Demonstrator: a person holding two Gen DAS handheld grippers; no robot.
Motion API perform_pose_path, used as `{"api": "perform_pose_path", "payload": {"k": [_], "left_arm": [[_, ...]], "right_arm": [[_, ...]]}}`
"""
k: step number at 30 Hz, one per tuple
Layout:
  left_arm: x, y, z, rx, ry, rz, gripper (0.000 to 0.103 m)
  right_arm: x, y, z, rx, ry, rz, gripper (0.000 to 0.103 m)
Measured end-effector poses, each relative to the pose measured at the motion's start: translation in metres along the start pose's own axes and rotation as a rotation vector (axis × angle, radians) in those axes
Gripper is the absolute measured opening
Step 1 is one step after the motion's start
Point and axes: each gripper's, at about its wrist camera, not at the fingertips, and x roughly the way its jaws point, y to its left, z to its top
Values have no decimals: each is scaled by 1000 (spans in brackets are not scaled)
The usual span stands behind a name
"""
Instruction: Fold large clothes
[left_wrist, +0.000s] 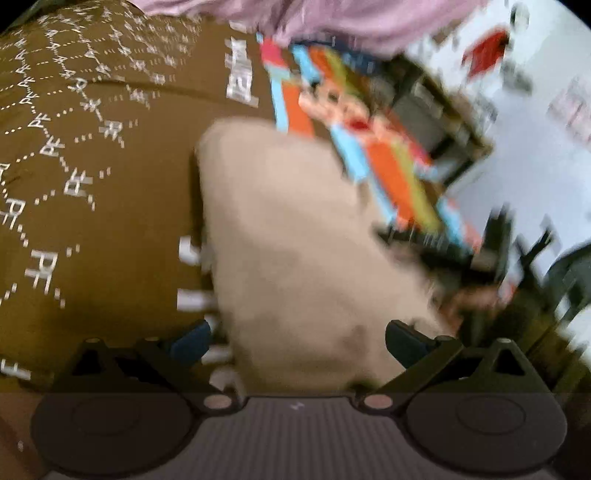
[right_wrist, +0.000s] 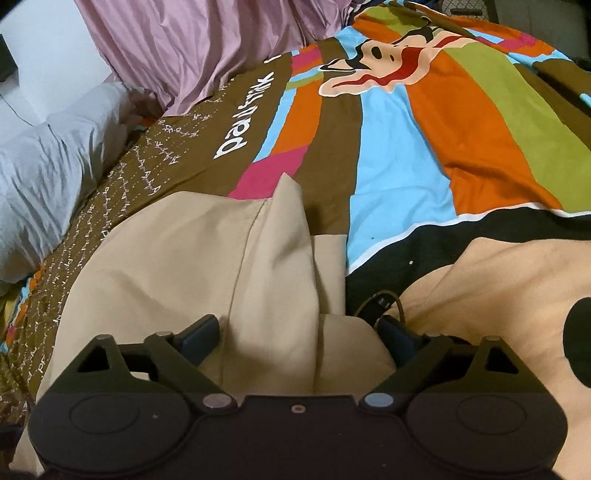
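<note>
A beige garment lies bunched on the bed's patterned cover, with one fold standing up in a peak. My right gripper points down at it with the jaws wide; the raised beige fold sits between the fingers, and the pads do not visibly press on it. The left wrist view is blurred by motion. There the same beige garment runs away from my left gripper, whose jaws also stand wide, open, with cloth between them.
The cover is brown with white lettering, then bright stripes and a cartoon figure. Pink fabric hangs along the far side. A grey cloth bundle lies at left. Peach cloth with a black patch and a dark cable lie at right.
</note>
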Motion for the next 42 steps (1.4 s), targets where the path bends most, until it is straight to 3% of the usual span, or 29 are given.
{"api": "perform_pose_path", "payload": {"k": [2, 5, 10, 13, 17, 20, 21, 22, 27, 35, 42], "left_arm": [[0, 12, 12, -55, -34, -27, 102], [19, 29, 34, -114, -11, -25, 102], [68, 40, 51, -160, 148, -79, 102], [94, 35, 44, -145, 263, -81, 103], [95, 24, 45, -119, 248, -62, 95], [86, 20, 47, -97, 220, -54, 80], [82, 20, 48, -98, 206, -54, 73], [77, 20, 49, -101, 192, -62, 69], [49, 14, 63, -73, 93, -108, 46], [12, 32, 111, -15, -30, -88, 46], [-35, 77, 153, 4, -135, 31, 45]], "right_arm": [[-1, -1, -1, 6, -4, 7, 88], [-2, -3, -1, 21, -12, 19, 84], [-5, 2, 6, 7, -6, 23, 68], [1, 1, 8, 31, 40, 39, 65], [-1, -2, 7, 78, 57, 48, 59], [-7, 4, 4, 61, 43, 31, 39], [-11, 6, 4, 59, 31, 39, 26], [-16, 9, 4, 64, 15, 48, 23], [-51, 30, 9, 104, -90, 139, 19], [-82, 96, 53, 36, -257, 251, 19], [-57, 156, 91, 20, -313, 355, 19]]}}
